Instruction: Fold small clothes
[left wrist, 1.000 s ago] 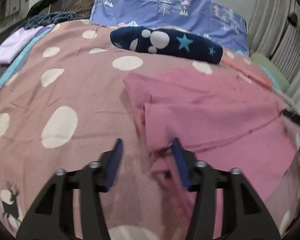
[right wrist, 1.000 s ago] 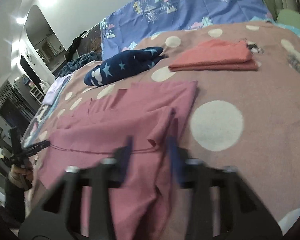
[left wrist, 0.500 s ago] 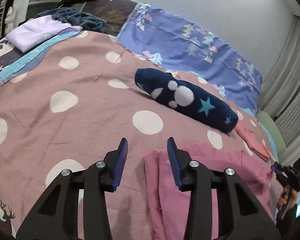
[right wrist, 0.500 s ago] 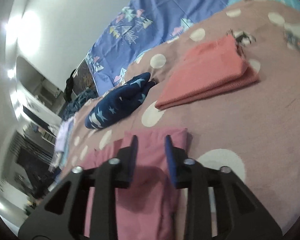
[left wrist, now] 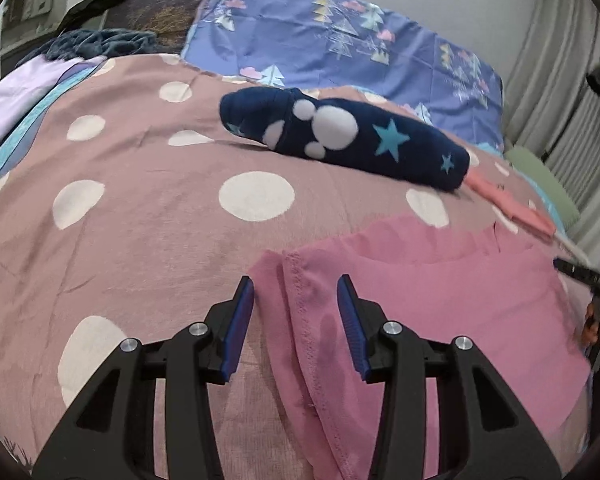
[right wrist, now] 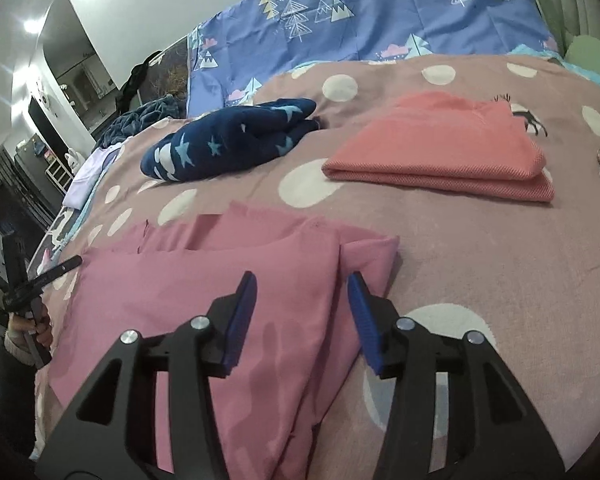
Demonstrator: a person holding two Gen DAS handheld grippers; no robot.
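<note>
Pink garment (left wrist: 440, 300) lies on the dotted bedspread (left wrist: 140, 200), folded over once, apparently. Left gripper (left wrist: 296, 320) open, gripping nothing; right gripper (right wrist: 302, 316) opening, cloth below, unpinched. Coral stack (right wrist: 440, 152) already folded. Further folds remain.

Pink garment (left wrist: 440, 300) lying flat on polka-dot bedspread (left wrist: 140, 208), folded over w/ doubled layers, stitched hem edge along left side, small notch at far edge. Right corner (right wrist: 364, 256) shows second layer peeking out under top layer. Coral garment (right wrist: 444, 152) already folded, neat rectangle, well apart beyond pink one. Navy star-print garment (right wrist: 228, 140) rolled/bunched, near coral one, further back on bed.
</note>
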